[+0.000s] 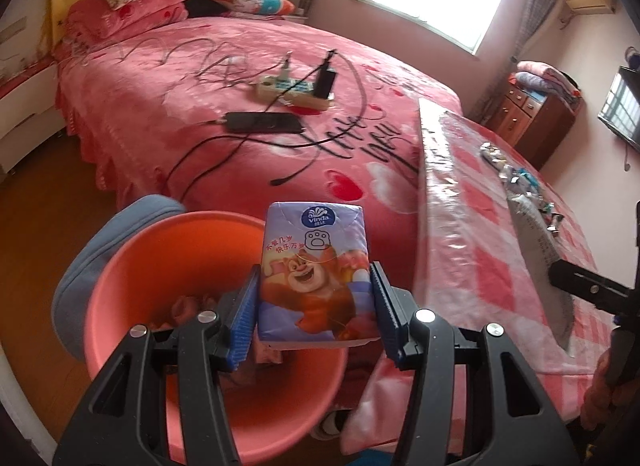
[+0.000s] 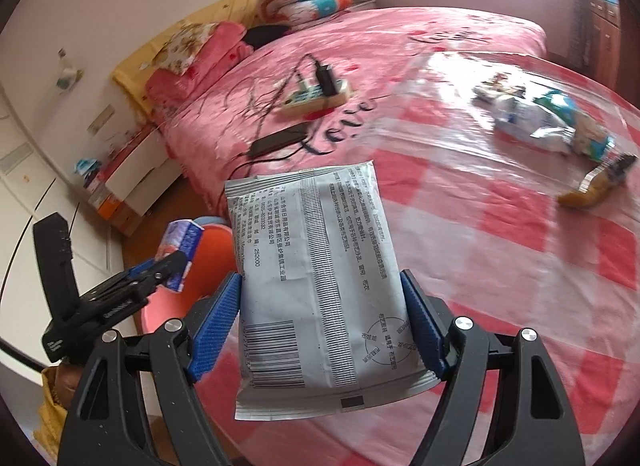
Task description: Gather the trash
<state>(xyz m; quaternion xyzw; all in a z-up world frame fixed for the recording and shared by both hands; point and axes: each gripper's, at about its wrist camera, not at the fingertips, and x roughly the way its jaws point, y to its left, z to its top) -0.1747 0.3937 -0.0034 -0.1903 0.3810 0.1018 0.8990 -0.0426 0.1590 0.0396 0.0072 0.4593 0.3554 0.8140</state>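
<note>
My left gripper [image 1: 314, 286] is shut on a purple tissue pack [image 1: 316, 262] with a cartoon bear, held upright above an orange bin [image 1: 132, 266] on the floor. The right wrist view shows that pack [image 2: 182, 244] and the left gripper [image 2: 176, 262] over the bin [image 2: 212, 250] at the left. My right gripper [image 2: 322, 290] is shut on a grey-white packet [image 2: 316, 266] with a barcode, held over the near edge of the pink checked table [image 2: 520, 266]. Seen edge-on, the same packet [image 1: 536, 234] shows in the left wrist view.
A crumpled wrapper [image 2: 548, 121], a banana peel [image 2: 584, 193] and small scraps [image 1: 516, 177] lie on the table. The pink bed [image 1: 200, 105] behind holds a power strip [image 1: 296, 89], a phone [image 1: 264, 122] and cables. A blue cushion [image 1: 80, 266] sits beside the bin.
</note>
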